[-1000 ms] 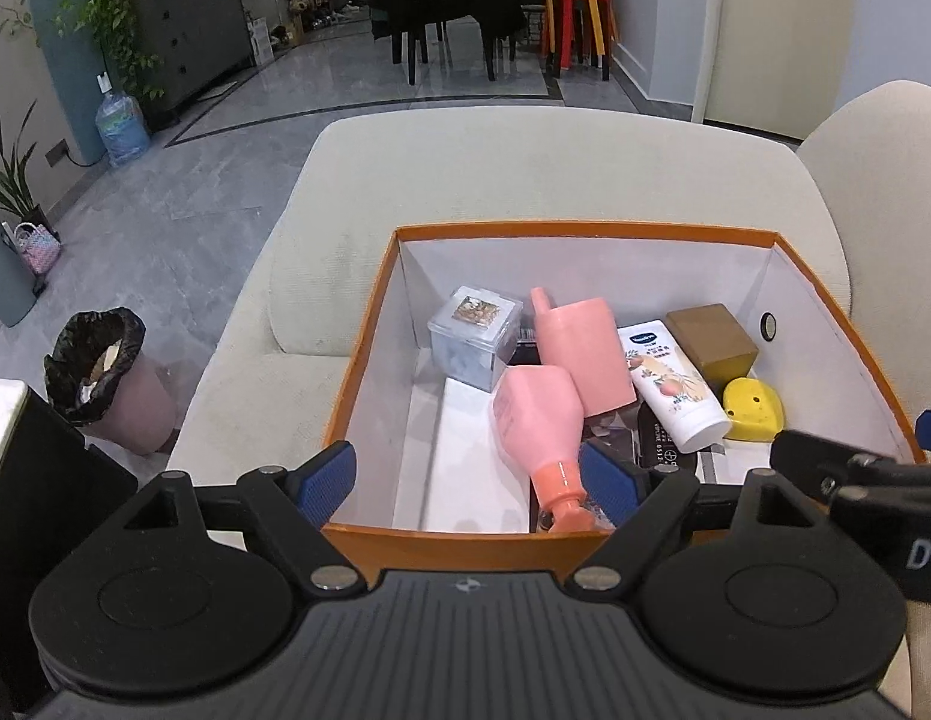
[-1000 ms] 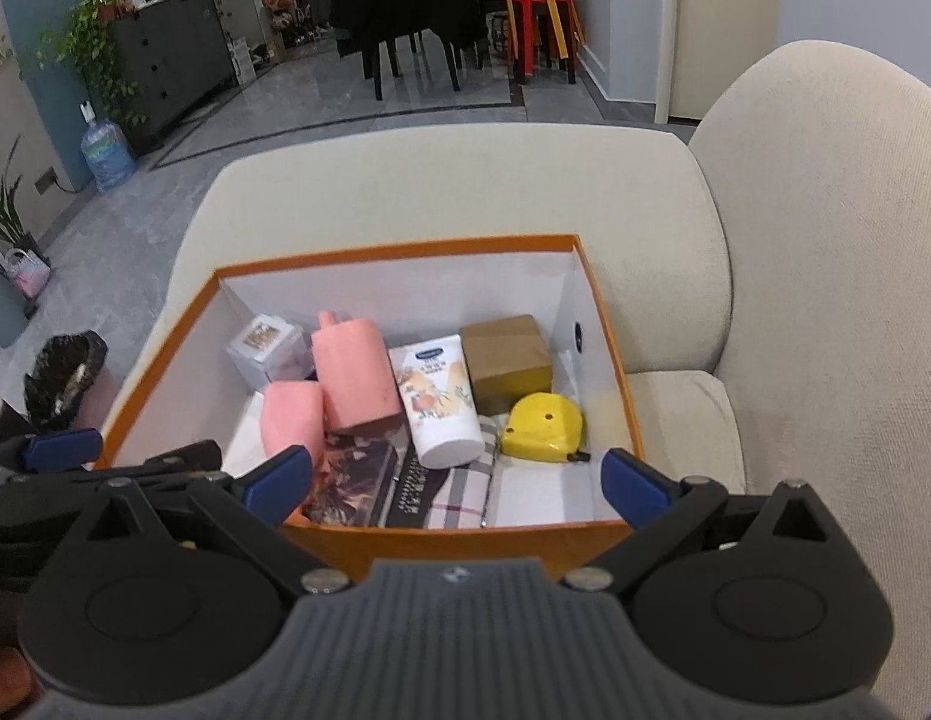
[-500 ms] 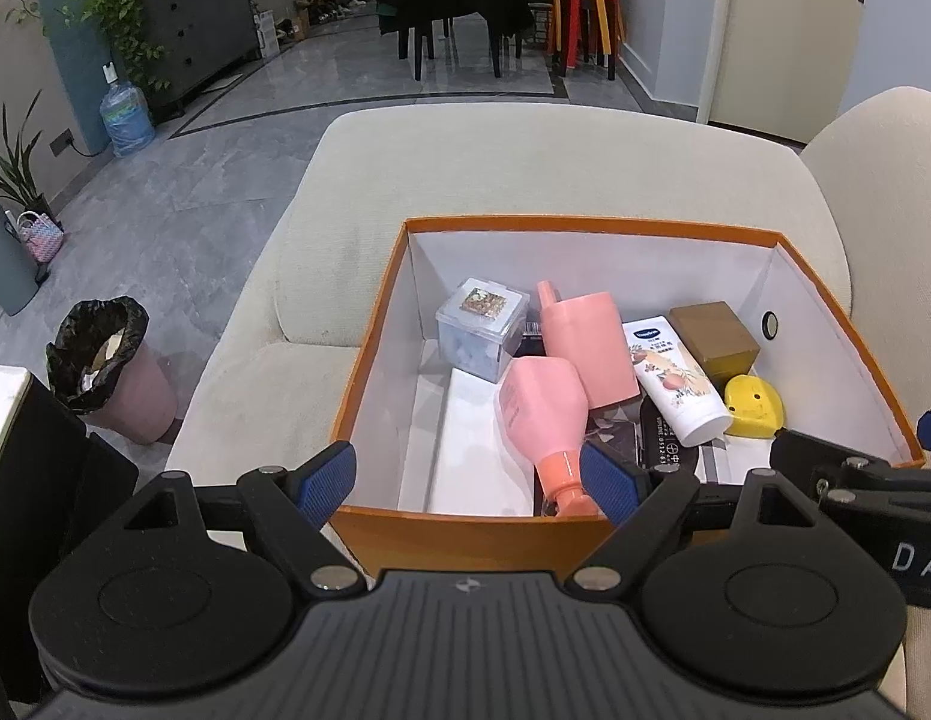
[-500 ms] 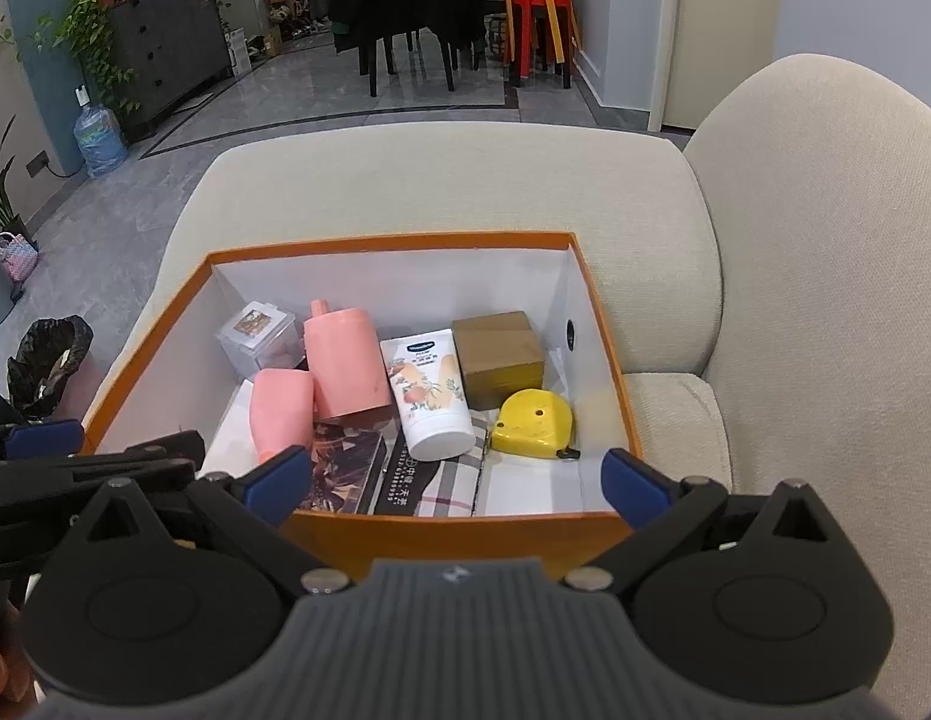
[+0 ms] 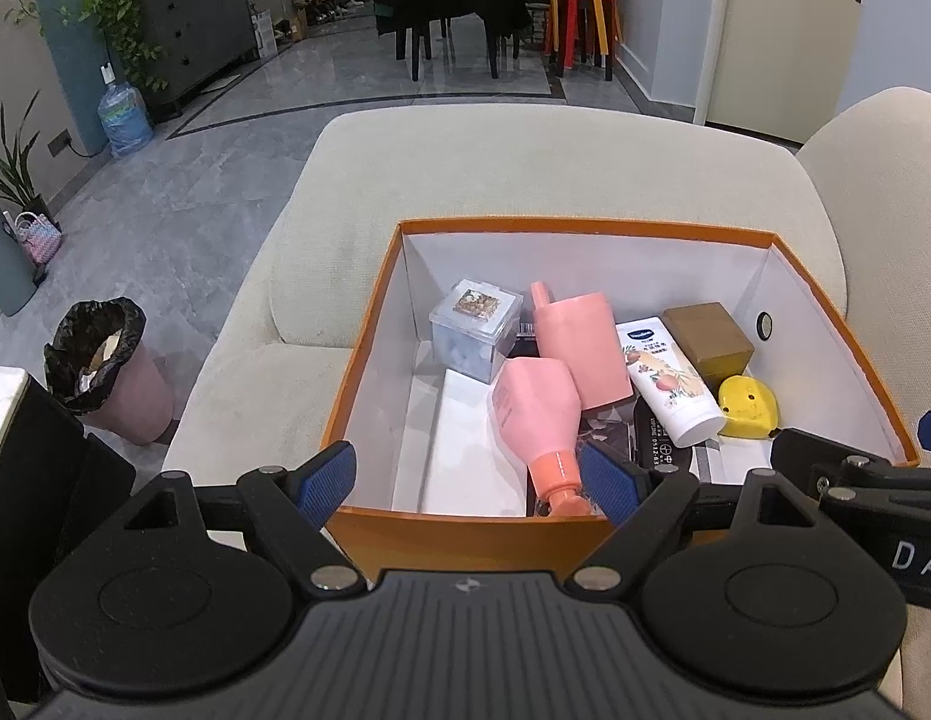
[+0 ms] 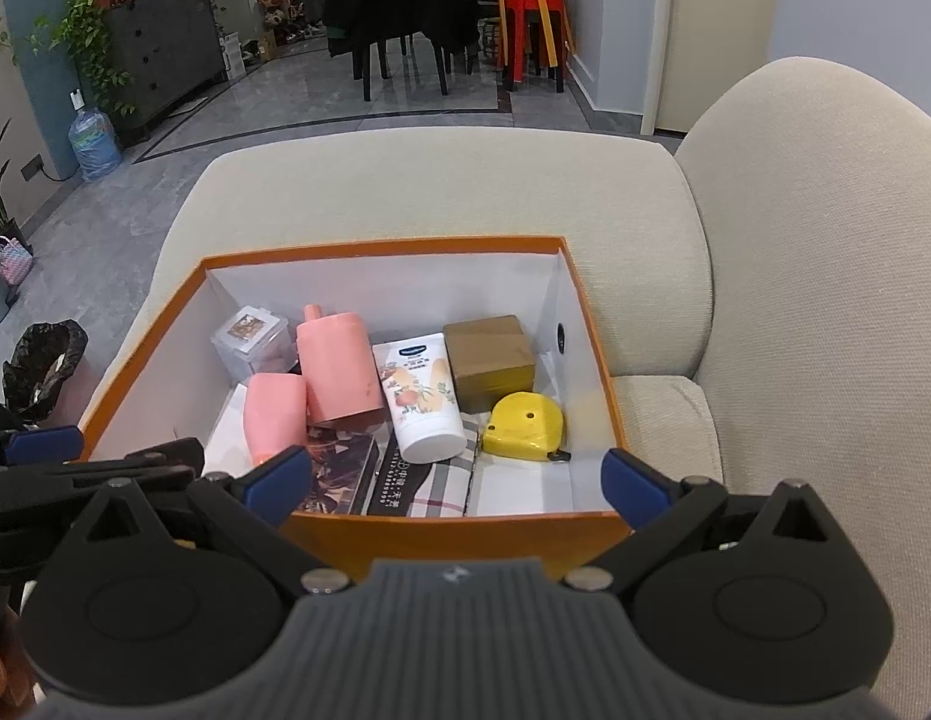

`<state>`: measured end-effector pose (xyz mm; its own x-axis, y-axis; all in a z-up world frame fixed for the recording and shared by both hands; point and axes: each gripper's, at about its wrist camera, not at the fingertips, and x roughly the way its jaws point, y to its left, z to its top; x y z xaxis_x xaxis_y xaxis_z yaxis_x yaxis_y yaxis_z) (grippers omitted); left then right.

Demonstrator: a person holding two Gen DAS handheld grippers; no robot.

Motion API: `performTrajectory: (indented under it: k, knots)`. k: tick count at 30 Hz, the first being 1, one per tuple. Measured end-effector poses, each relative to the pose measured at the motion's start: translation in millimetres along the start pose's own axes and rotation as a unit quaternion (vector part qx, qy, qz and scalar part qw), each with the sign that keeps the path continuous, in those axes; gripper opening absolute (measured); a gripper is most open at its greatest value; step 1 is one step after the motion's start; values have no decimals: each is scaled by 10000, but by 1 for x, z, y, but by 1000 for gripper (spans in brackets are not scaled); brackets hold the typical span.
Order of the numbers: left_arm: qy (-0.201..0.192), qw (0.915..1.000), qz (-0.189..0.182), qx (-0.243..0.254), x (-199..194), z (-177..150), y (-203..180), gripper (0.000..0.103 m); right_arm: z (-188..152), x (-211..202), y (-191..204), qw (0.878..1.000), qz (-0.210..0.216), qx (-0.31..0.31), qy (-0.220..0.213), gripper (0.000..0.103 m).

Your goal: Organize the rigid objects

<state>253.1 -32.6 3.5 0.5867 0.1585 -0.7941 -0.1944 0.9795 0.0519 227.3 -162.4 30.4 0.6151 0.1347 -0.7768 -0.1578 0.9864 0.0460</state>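
Observation:
An orange box with white inner walls sits on a beige sofa. Inside lie two pink bottles, a clear plastic case, a white lotion tube, a brown cardboard box and a yellow tape measure. Flat dark books or packs lie under them. My left gripper hangs open at the box's near rim, empty. My right gripper is open and empty beside it.
The beige sofa carries the box, with its backrest rising on the right. A pink bin with a black bag stands on the grey floor at left. Chairs and red stools are far behind.
Both grippers have drawn back and slightly up from the box, so it sits lower and smaller in both views. The objects inside have not moved.

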Motion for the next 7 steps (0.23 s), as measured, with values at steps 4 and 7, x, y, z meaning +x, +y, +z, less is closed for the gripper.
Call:
performTrajectory:
  k: [4, 7]
  knots:
    - [-28, 10000, -2, -2, -1, 0, -2, 99, 0, -2, 0, 10000, -15, 14, -19, 101]
    - [-18, 10000, 10, 3, -1, 0, -2, 99, 0, -3, 1, 10000, -32, 9, -31, 101]
